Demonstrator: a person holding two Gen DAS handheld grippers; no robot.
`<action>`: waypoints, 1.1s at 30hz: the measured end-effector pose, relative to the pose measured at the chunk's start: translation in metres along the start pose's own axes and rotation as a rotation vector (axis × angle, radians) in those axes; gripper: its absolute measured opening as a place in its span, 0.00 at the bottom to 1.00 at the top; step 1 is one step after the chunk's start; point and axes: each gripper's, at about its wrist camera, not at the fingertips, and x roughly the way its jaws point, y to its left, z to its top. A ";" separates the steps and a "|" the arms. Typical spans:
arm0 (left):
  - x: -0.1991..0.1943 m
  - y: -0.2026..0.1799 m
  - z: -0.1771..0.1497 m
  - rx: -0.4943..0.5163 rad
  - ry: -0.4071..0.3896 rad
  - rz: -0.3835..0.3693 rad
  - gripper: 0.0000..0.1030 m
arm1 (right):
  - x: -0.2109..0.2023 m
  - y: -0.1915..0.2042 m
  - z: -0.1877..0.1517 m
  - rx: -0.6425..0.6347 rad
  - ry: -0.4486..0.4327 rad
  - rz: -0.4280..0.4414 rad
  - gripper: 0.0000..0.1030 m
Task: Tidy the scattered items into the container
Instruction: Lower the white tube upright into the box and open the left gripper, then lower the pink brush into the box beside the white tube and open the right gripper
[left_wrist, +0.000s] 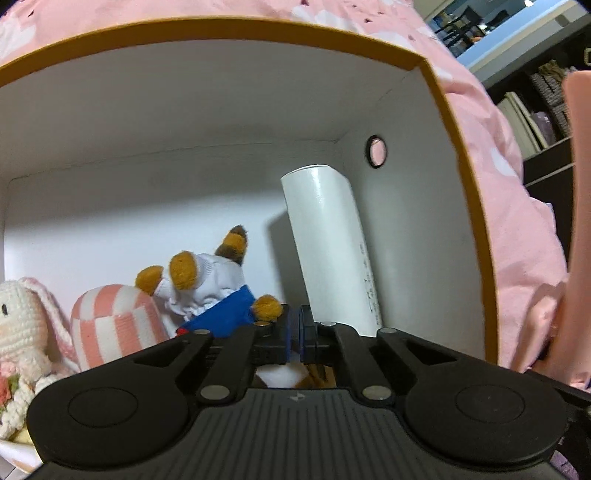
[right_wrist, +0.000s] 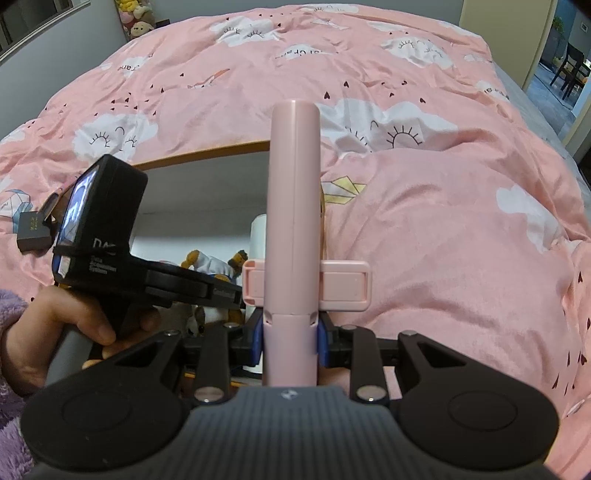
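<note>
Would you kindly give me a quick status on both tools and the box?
Left tool shut, empty, inside box. Right tool shut on pink stick, beside box. White bottle, plush toys already in.

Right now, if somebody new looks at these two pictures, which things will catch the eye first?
The tall pink stick stands out, clamped upright in the right hand-held gripper over the pink cloud bedspread. Next comes the orange-rimmed white box, where the shut left hand-held gripper reaches beside a white cylinder and a bear in blue.
</note>
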 end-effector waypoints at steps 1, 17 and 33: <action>-0.001 0.000 0.000 0.003 -0.002 0.006 0.04 | 0.000 0.000 0.000 -0.001 0.001 0.002 0.29; -0.019 0.001 0.006 0.018 -0.068 -0.043 0.04 | -0.001 0.005 0.000 -0.017 -0.005 -0.012 0.29; -0.019 -0.001 0.003 0.058 -0.053 -0.062 0.04 | 0.001 0.014 0.003 -0.038 0.006 -0.004 0.29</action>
